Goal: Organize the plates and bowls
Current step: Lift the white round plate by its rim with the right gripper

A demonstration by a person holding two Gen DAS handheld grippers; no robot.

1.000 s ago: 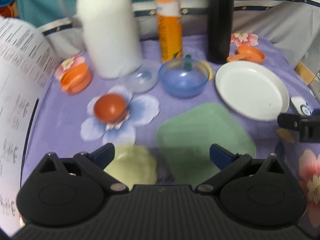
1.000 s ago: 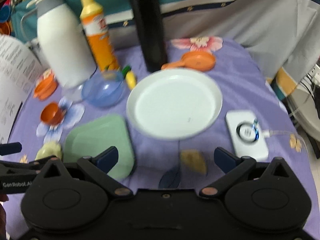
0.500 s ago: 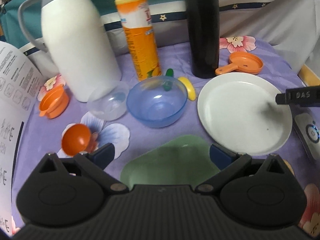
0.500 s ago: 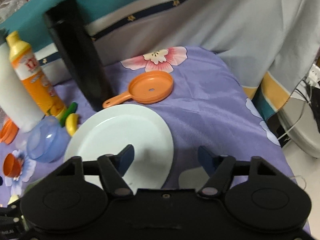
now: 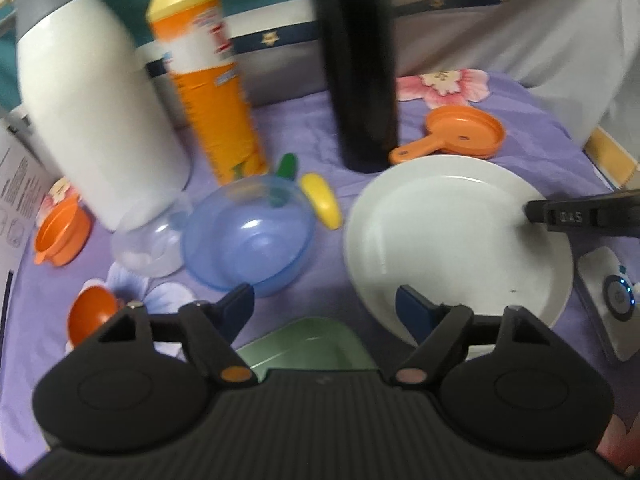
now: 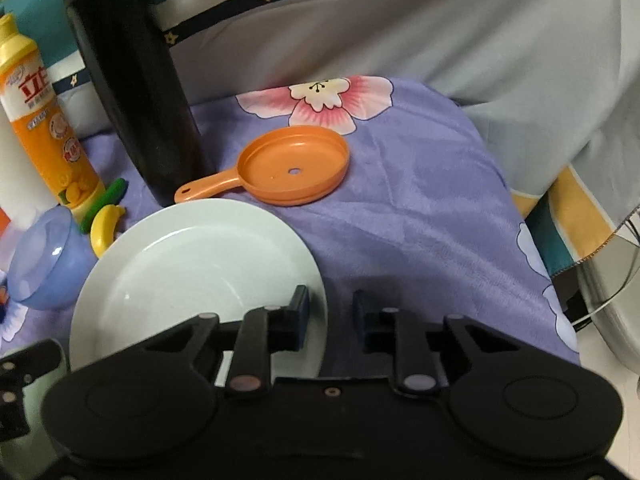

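Closing from wide, my right gripper straddles the near right rim of the white plate: one finger sits over the plate's inside, the other over the purple cloth outside it. Its jaws have just been narrowing with the rim between them, but I see a gap, so I judge the pinch not yet made. I take the edge because a flat plate offers nothing else to grip.

My left gripper has also just been narrowing and stands fairly wide with nothing between its fingers. It hangs over the far edge of the green plate, at six o'clock in its view. The blue bowl lies at eleven o'clock from it, touching the clear bowl. The white plate is at two o'clock, with the right gripper's finger reaching in from three. The black flask stands at twelve o'clock, near the plate's far rim, so lifting should avoid it.
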